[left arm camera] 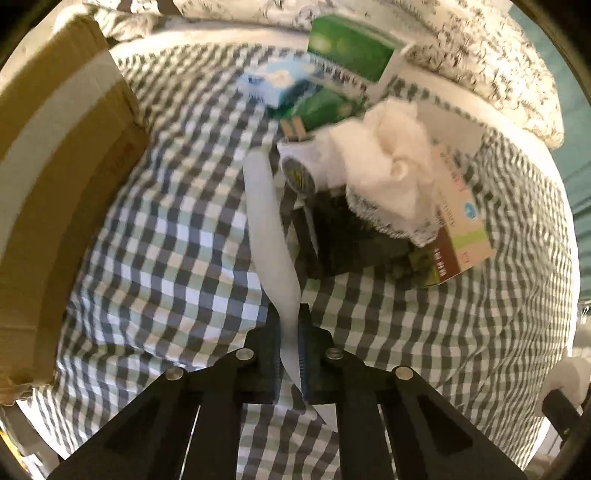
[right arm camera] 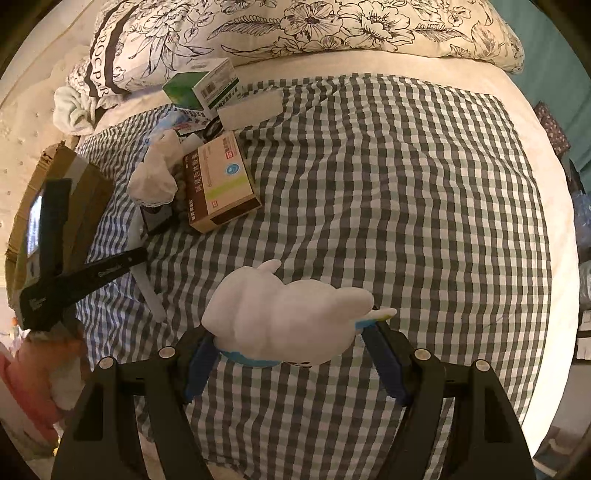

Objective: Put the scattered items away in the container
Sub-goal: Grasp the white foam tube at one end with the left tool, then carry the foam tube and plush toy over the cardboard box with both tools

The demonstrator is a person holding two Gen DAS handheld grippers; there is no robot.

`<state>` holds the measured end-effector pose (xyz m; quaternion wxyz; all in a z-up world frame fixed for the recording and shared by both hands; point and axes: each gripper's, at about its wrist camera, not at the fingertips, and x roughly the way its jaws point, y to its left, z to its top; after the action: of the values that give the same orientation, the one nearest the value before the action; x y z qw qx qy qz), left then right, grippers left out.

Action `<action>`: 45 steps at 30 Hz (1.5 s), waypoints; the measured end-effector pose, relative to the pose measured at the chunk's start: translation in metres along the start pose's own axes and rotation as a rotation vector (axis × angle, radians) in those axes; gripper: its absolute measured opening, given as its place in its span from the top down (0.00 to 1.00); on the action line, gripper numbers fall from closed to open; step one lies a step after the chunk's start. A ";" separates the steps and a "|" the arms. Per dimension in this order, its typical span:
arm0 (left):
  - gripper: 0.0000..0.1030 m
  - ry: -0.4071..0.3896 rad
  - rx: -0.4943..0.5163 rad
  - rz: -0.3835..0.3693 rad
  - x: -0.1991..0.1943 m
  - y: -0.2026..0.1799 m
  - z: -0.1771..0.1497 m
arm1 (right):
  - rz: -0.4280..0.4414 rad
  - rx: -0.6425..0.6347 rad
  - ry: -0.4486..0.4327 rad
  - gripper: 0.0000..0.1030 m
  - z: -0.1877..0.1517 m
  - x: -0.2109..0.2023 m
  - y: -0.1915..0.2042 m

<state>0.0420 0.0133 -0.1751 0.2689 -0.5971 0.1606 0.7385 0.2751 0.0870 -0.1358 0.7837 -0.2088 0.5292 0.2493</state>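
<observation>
Left tongs are pinched narrow on a long white strip, which sits squarely between the blue pads and runs forward from them toward the heap of boxes. Pale, flat and slightly wavy, the strip also pokes out a little behind the pads. Its far end reaches the heap beside a small round white tub; whether it touches the tub cannot be told through the blur.

Right tongs stand wide, with a white plush toy between the blue pads. The left pad is tucked under the toy's edge and the right one meets its tapered end, though whether they actually squeeze it is unclear. Soft and lumpy, the toy has a light blue band underneath and a yellowish tip at its right end.

Everything lies on a checked blanket. Beyond the toy, up and to the left, sits the heap: a brown-and-cream carton, a crumpled white cloth just beside it, and green boxes behind. Left of that heap stands the cardboard box. A flowered pillow lies farthest back.
</observation>
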 end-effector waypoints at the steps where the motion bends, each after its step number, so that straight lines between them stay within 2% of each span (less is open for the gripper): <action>1: 0.93 -0.022 -0.002 -0.018 -0.008 0.002 -0.001 | 0.000 0.001 -0.004 0.29 -0.001 -0.001 0.000; 4: 0.95 -0.061 0.013 -0.045 -0.031 0.004 -0.001 | 0.003 0.000 -0.017 0.29 -0.002 -0.007 0.004; 13: 0.95 -0.168 0.058 -0.086 -0.104 0.003 0.031 | 0.022 -0.010 -0.085 0.29 0.005 -0.032 0.026; 19: 0.95 -0.182 0.101 -0.081 -0.132 0.003 0.044 | 0.037 -0.053 -0.143 0.29 0.017 -0.060 0.056; 21: 0.95 -0.194 0.129 -0.061 -0.145 0.001 0.046 | 0.037 -0.070 -0.164 0.29 0.021 -0.070 0.067; 27: 0.95 -0.247 0.196 -0.069 -0.182 -0.003 0.052 | 0.044 -0.125 -0.221 0.29 0.033 -0.101 0.099; 34: 0.94 -0.261 0.195 -0.083 -0.206 0.009 0.063 | 0.051 -0.175 -0.269 0.29 0.045 -0.125 0.133; 45: 0.94 -0.285 0.131 -0.079 -0.228 0.056 0.078 | 0.081 -0.257 -0.310 0.29 0.062 -0.137 0.189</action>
<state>-0.0201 -0.0349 0.0591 0.3561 -0.4733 0.1448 0.7926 0.1611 0.2499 0.0024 0.8120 -0.2448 0.3738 0.3755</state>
